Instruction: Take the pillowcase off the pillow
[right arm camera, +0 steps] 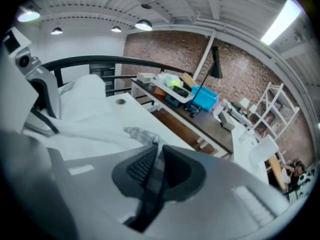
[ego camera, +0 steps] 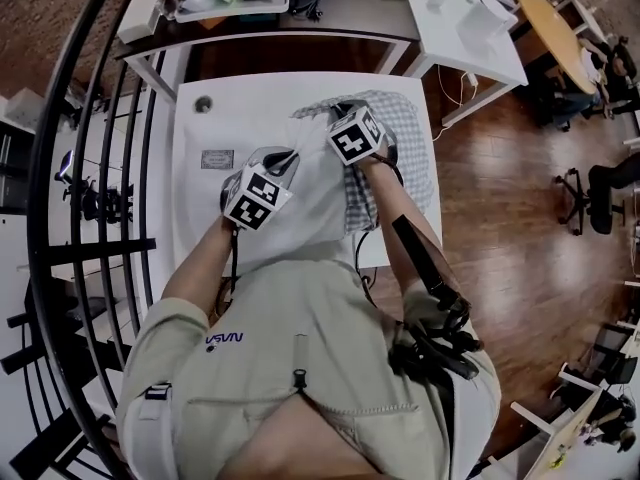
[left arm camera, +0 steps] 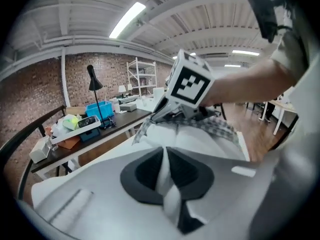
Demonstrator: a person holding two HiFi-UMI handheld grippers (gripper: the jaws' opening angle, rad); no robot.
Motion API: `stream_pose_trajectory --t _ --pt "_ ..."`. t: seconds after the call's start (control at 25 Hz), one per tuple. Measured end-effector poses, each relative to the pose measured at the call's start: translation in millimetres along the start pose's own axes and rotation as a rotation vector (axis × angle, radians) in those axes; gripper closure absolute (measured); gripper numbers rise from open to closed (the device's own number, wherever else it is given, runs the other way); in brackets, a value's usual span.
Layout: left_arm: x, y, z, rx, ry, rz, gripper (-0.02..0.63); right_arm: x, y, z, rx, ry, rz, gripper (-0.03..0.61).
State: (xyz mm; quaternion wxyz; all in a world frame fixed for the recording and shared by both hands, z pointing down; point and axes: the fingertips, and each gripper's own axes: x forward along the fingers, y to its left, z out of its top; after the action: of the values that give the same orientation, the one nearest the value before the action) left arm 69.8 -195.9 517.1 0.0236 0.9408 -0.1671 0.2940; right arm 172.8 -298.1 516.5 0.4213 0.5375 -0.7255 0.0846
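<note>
A white table (ego camera: 195, 218) carries a white pillow (ego camera: 310, 208) lying half out of its checked pillowcase (ego camera: 410, 133). The left tool (left arm camera: 164, 174) is clamped on the pillow's fabric, while the right tool (right arm camera: 155, 171) pinches the pillowcase's edge.

we're in a big loft-like workroom, warm wooden floor (ego camera: 500, 228) running off to the right. a white counter (ego camera: 200, 178) sits in the middle, and just beyond it a long dark desk (ego camera: 350, 13) is crowded with clutter, with a blue bin (left arm camera: 100, 109) and a black desk lamp (left arm camera: 92, 79) on it. behind that is a red brick wall (right arm camera: 240, 54), with white shelving (left arm camera: 142, 74) against it. overhead, white beams, a bright strip light (left arm camera: 127, 19) and round pendant lamps (right arm camera: 143, 25). a black curved railing (right arm camera: 100, 60) sweeps down the left side. far right there's a white table (ego camera: 470, 28), a round wooden table (ego camera: 555, 33) and black office chairs (ego camera: 585, 193).
</note>
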Motion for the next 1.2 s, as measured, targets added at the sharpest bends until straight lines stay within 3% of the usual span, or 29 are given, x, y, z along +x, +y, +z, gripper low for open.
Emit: stream_pose_trajectory --t 0.16,0.32,0.44,0.56,0.68,0.76,0.88,1.0,1.08,1.2 --pt "-58 -24 34 0.007 -0.151 -0.065 0.591 -21 -48 -5 0.077 -0.027 -0.128 0.557" --pt "-108 -26 47 -0.01 -0.26 -0.053 0.592 -36 -87 -28 0.167 -0.005 -0.243 0.558" --pt "-117 -8 31 -0.075 -0.271 -0.025 0.592 -46 -108 -71 0.265 0.067 -0.309 0.558" --pt "-102 13 3 -0.164 -0.249 -0.004 0.592 -43 -108 -93 0.289 0.08 -0.323 0.558" --pt "-76 29 -26 -0.26 -0.22 0.02 0.592 -27 -94 -112 0.281 0.112 -0.3 0.559" --pt "-59 38 -36 -0.281 -0.199 0.045 0.591 -21 -89 -114 0.291 0.088 -0.262 0.557" --pt "-44 45 -30 -0.209 -0.169 0.09 0.565 -27 -88 -108 0.323 0.006 -0.221 0.54" --pt "-44 50 -14 -0.11 -0.168 0.151 0.477 -48 -82 -88 0.341 -0.125 -0.202 0.438" --pt "-53 42 1 -0.047 -0.176 0.181 0.45 -70 -67 -79 0.356 -0.194 -0.194 0.425" --pt "-69 2 34 0.015 -0.227 0.129 0.46 -110 -46 -82 0.393 -0.275 -0.206 0.425"
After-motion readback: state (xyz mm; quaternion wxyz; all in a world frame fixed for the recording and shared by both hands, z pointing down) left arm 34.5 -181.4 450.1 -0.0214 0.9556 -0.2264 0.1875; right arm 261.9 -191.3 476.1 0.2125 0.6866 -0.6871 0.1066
